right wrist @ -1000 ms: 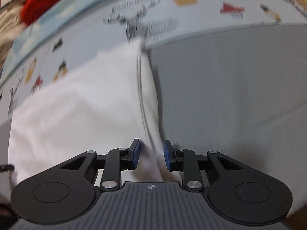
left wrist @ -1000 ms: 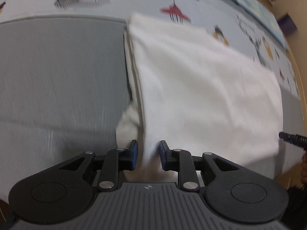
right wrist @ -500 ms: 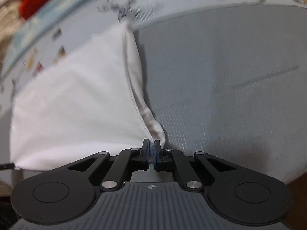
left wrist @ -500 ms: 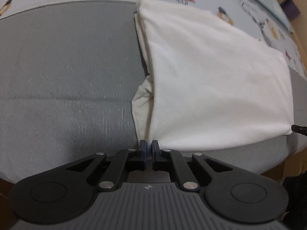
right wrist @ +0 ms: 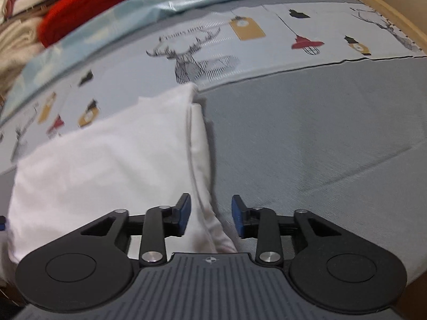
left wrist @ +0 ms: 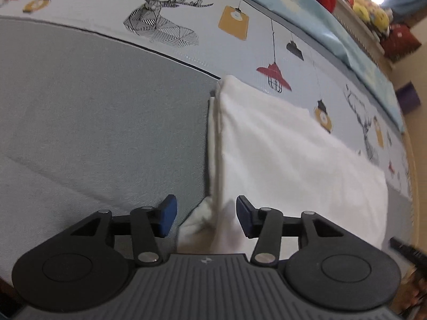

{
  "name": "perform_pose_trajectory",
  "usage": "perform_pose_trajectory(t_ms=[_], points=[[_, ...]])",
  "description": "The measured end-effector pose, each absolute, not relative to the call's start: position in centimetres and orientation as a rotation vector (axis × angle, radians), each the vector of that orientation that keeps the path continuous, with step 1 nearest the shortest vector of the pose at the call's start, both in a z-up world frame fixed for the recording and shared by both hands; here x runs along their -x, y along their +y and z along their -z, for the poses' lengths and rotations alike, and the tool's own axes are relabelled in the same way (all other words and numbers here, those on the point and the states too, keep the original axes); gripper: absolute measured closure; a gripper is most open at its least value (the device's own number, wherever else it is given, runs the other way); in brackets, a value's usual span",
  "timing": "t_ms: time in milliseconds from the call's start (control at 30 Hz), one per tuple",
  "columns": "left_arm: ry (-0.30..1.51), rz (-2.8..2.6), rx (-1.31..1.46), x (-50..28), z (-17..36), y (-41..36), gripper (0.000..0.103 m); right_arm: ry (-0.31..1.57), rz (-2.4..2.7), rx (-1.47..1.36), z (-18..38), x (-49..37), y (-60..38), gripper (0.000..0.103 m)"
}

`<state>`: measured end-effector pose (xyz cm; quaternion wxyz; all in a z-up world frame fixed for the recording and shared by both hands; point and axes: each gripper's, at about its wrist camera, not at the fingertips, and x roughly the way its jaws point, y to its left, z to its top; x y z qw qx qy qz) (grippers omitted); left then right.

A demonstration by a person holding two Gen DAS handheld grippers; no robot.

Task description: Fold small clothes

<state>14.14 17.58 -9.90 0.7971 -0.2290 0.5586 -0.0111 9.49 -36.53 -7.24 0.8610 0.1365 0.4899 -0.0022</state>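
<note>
Left wrist view: we see our left gripper (left wrist: 204, 217) with its blue-padded jaws spread wide, a bunched corner of the white garment (left wrist: 293, 160) lying between them, not pinched by either pad. Beyond the fingers (left wrist: 167, 214), the folded cloth runs away from us along a straight doubled edge, lying flat on the grey mat (left wrist: 93, 133); its far end reaches the printed sheet (left wrist: 186, 8) with deer and hanging lamps. At the lower right edge, a dark tip of the other tool (left wrist: 405, 249) pokes in beside the cloth.

Right wrist view: our right gripper (right wrist: 210, 217) likewise stands wide open, the near corner of the same garment (right wrist: 106, 165) lying between its pads and gripped by neither. The cloth spreads to the left of the fingers (right wrist: 184, 213), its hemmed edge running forward over the mat (right wrist: 320, 146). Farther off we make out the printed sheet (right wrist: 267, 48), then a pale blue cover (right wrist: 186, 0), and, blurred at the top left, a red bundle (right wrist: 93, 2) among other piled fabric.
</note>
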Motion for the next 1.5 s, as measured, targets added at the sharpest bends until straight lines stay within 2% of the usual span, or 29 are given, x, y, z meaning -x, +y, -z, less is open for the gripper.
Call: perform_pose_trajectory(t_ms=[400, 467, 533, 567, 633, 733, 800, 833, 867, 900, 967, 1100, 1167, 1200, 1267, 1333, 1500], points=[[1.284, 0.072, 0.435, -17.4, 12.8, 15.4, 0.049, 1.118, -0.012, -0.303, 10.5, -13.4, -36.4, 0.062], [1.275, 0.092, 0.4, -17.6, 12.9, 14.7, 0.062, 1.135, -0.019, -0.323, 10.9, -13.8, -36.5, 0.066], [1.265, 0.115, 0.365, -17.7, 12.9, 14.1, 0.078, 1.143, -0.053, -0.365, 11.0, -14.0, -36.6, 0.085], [1.26, 0.123, 0.352, -17.7, 12.8, 14.0, 0.084, 1.14, -0.055, -0.365, 11.0, -14.0, -36.5, 0.088], [1.249, 0.132, 0.349, -17.6, 12.5, 14.2, 0.088, 1.14, -0.059, -0.351, 10.9, -14.1, -36.4, 0.091], [1.221, 0.142, 0.393, -17.1, 11.7, 15.0, 0.089, 1.144, -0.052, -0.373, 11.0, -14.1, -36.6, 0.091], [1.226, 0.148, 0.429, -17.0, 11.7, 15.5, 0.087, 1.149, -0.046, -0.38, 10.9, -14.0, -36.7, 0.089], [1.23, 0.145, 0.447, -17.0, 11.8, 15.7, 0.084, 1.156, -0.035, -0.377, 10.8, -14.0, -36.6, 0.085], [1.233, 0.135, 0.449, -17.0, 11.8, 15.9, 0.084, 1.161, -0.019, -0.366, 10.7, -14.0, -36.5, 0.074], [1.237, 0.125, 0.447, -17.0, 12.0, 16.0, 0.081, 1.162, -0.006, -0.346, 10.4, -13.9, -36.5, 0.07], [1.26, 0.111, 0.482, -17.2, 12.5, 16.5, 0.073, 1.147, 0.007, -0.256, 9.2, -13.3, -36.0, 0.068], [1.289, 0.119, 0.531, -17.6, 13.3, 16.7, 0.072, 0.963, -0.003, -0.173, 3.5, -11.2, -35.9, 0.065], [1.289, 0.132, 0.498, -17.8, 13.4, 16.1, 0.072, 0.863, -0.017, -0.164, 1.3, -9.5, -36.3, 0.056], [1.287, 0.136, 0.477, -17.9, 13.4, 15.8, 0.073, 0.823, -0.01, -0.158, 0.7, -8.7, -36.6, 0.056], [1.278, 0.138, 0.431, -17.9, 13.2, 15.1, 0.08, 0.751, 0.028, -0.163, 0.7, -6.9, -37.3, 0.056], [1.265, 0.135, 0.411, -17.6, 12.9, 14.9, 0.087, 0.768, 0.089, -0.233, 1.2, -6.6, -38.3, 0.057], [1.198, 0.128, 0.384, -16.2, 11.0, 15.0, 0.089, 0.706, 0.186, -0.358, 1.1, -6.2, -40.2, 0.057]])
